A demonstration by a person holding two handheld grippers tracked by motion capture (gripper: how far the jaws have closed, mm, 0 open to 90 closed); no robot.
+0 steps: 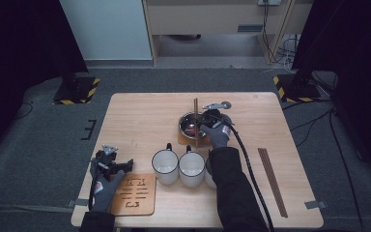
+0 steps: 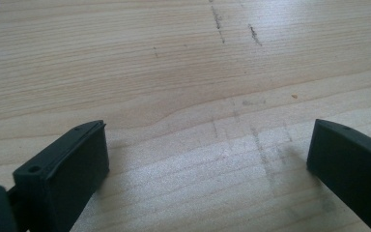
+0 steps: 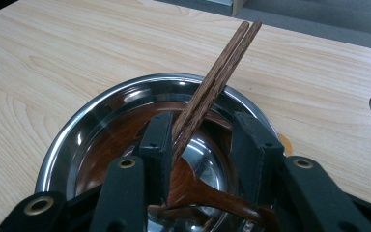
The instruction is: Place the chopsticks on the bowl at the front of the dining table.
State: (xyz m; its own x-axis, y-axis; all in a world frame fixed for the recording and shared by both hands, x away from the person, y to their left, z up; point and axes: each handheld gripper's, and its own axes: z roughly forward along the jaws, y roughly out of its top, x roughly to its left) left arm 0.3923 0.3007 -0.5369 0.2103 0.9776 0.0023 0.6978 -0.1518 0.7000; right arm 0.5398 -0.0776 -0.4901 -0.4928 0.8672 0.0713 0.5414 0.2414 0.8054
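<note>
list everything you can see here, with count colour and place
table: one, light wood, centre of the high view
steel bowl: one, shiny metal, far middle of the table on a brown coaster
wooden spoon: one, dark brown, lying inside the bowl
chopsticks over the bowl: one pair, brown, leaning across the rim between the right tool's jaws
mugs: three, white with dark rims, in a row at the near middle
second chopsticks: one pair, dark brown, flat on the right side
slotted wooden mat: one, light brown, near left corner
left tool: one, black, open over bare table
right tool: one, black, jaws apart around the chopsticks, above the bowl
gloved hands: two, grey
</note>
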